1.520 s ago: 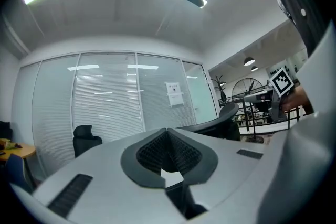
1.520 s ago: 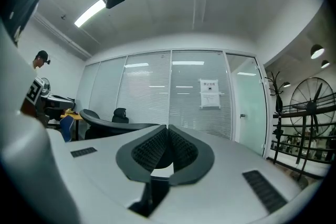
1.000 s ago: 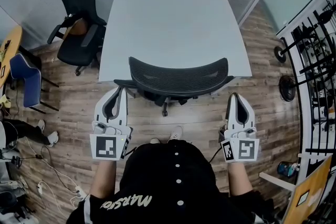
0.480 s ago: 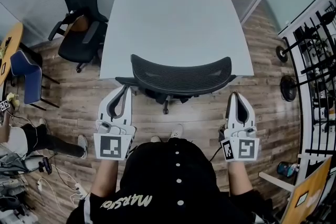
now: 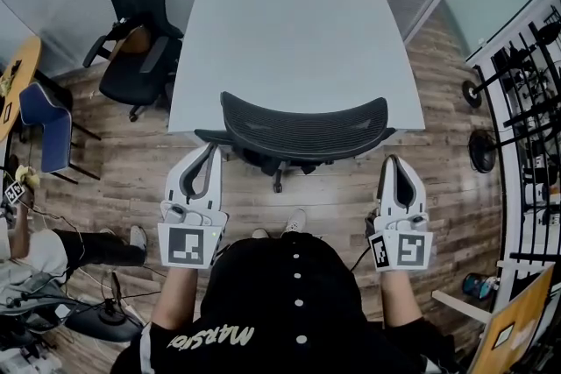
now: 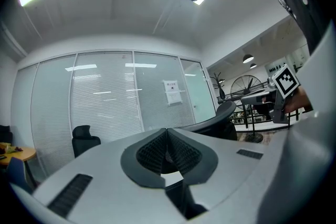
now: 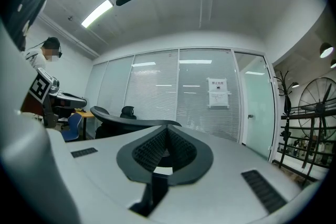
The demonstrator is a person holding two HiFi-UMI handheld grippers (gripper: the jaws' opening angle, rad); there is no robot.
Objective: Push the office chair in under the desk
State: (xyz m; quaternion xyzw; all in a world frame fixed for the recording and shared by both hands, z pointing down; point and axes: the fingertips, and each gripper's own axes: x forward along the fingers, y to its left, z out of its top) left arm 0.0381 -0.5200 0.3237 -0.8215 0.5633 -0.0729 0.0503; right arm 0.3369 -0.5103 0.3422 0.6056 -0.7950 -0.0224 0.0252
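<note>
The black mesh office chair (image 5: 302, 125) stands with its back along the near edge of the white desk (image 5: 294, 31), its seat hidden under the desktop. My left gripper (image 5: 210, 150) is shut and empty, with its tip close to the chair's left armrest; contact cannot be told. My right gripper (image 5: 394, 160) is shut and empty, just right of the chair back's right end and apart from it. In the left gripper view the shut left gripper (image 6: 167, 131) points level, with the chair back (image 6: 223, 113) to its right. Past the shut right gripper (image 7: 167, 129) in its own view, the chair back (image 7: 123, 120) lies to the left.
A second black chair (image 5: 136, 22) stands left of the desk, with a blue chair (image 5: 44, 123) further left. A person's legs (image 5: 88, 245) and cables lie on the wood floor at lower left. Racks and a fan (image 5: 480, 149) line the right side. Glass walls stand behind the desk.
Both grippers and the office chair have stayed where they were. The person's legs on the floor at the left have shifted.
</note>
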